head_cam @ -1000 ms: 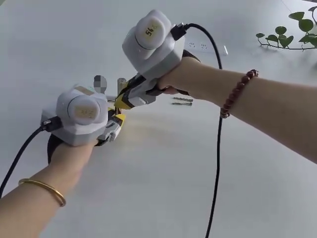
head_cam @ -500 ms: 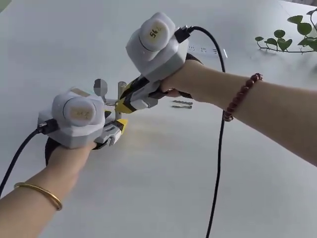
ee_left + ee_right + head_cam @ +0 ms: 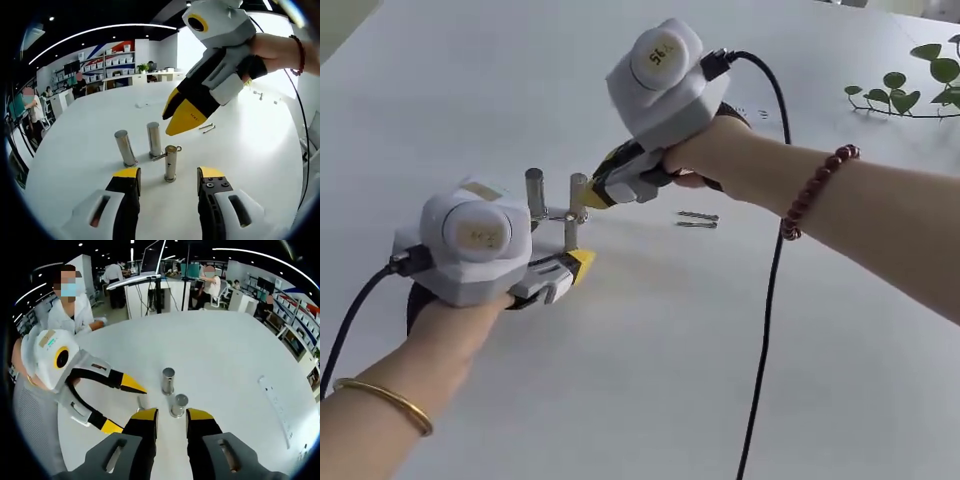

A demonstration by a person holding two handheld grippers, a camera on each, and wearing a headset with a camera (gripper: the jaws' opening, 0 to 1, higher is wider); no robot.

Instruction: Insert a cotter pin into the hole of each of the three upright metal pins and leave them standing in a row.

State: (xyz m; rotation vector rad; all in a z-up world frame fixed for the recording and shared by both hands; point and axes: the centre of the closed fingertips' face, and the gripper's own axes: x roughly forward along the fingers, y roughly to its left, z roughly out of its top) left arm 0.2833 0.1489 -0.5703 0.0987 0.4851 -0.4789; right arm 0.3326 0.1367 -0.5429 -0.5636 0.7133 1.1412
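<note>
My white table (image 3: 650, 400) lies wide; a leafy plant (image 3: 895, 80) trails at its far right; a power strip (image 3: 274, 402) lies flat on it; shelves (image 3: 117, 62) line the far wall.

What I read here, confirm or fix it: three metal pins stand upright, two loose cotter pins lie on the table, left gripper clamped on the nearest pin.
Wrong on the clamp. The left gripper view shows the left gripper open, its jaws apart and not gripping the nearest pin. The rest stands.
</note>
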